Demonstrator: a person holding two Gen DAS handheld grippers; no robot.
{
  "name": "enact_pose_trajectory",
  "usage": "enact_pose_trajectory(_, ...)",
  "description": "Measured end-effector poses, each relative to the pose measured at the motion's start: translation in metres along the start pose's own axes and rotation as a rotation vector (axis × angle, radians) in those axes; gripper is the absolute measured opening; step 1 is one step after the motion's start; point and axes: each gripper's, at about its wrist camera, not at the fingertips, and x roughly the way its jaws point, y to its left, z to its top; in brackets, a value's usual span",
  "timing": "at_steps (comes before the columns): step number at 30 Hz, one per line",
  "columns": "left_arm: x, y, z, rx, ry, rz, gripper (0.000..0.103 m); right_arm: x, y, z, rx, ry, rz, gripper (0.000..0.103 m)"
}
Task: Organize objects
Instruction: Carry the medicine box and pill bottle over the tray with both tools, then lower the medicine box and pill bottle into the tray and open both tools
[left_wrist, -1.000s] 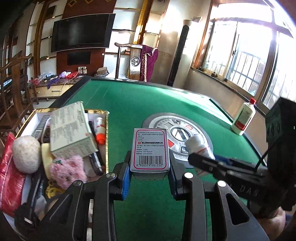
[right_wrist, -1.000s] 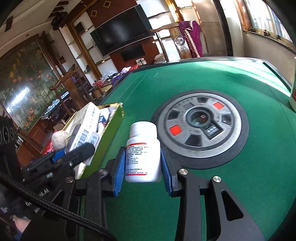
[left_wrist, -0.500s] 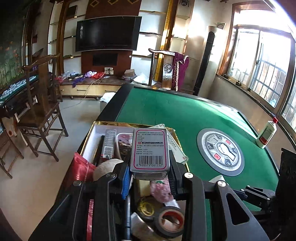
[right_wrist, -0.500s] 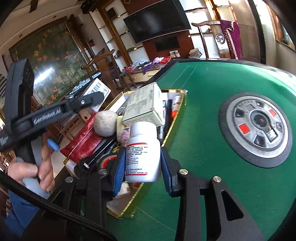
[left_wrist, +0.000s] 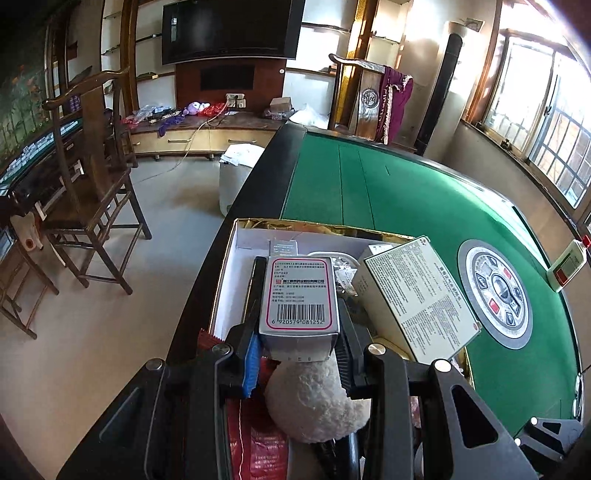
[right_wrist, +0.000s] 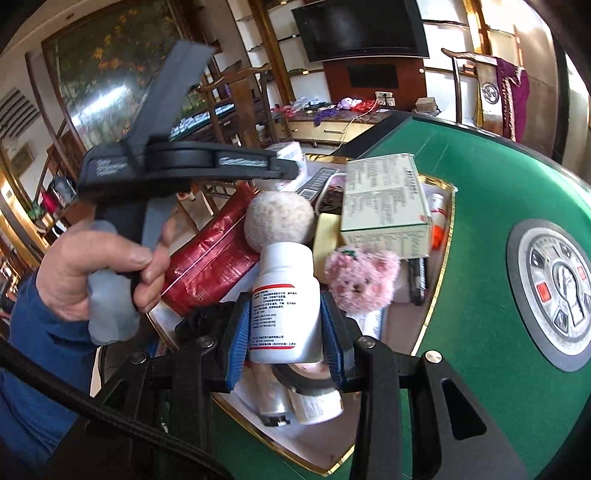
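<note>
My left gripper (left_wrist: 297, 325) is shut on a small silver medicine box (left_wrist: 298, 295) with a pink border and a barcode. It hangs over the gold-rimmed white tray (left_wrist: 240, 236) at the green table's left edge. My right gripper (right_wrist: 284, 328) is shut on a white pill bottle (right_wrist: 284, 306) with a red-striped label, held over the same tray's (right_wrist: 436, 306) near part. In the right wrist view the left gripper (right_wrist: 288, 162) reaches across from the left, held by a hand (right_wrist: 96, 269) in a blue sleeve.
The tray holds a large cream carton (left_wrist: 413, 295), a woolly white ball (left_wrist: 314, 402), a red packet (right_wrist: 210, 258), a pink plush bear (right_wrist: 362, 280), tape and small tubes. A round grey console (left_wrist: 495, 291) sits mid-table, a white bottle (left_wrist: 567, 264) at the far right. Wooden chairs (left_wrist: 88, 192) stand left.
Both grippers have swung left from over the green felt to above the tray, each keeping its object. The left gripper now crosses the right wrist view.
</note>
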Motion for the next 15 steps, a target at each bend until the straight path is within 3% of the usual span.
enact_pose_trajectory(15, 0.045, 0.009, 0.016, -0.006, 0.095, -0.019, 0.030, 0.047, 0.006, 0.009, -0.057, 0.087, -0.101, 0.034)
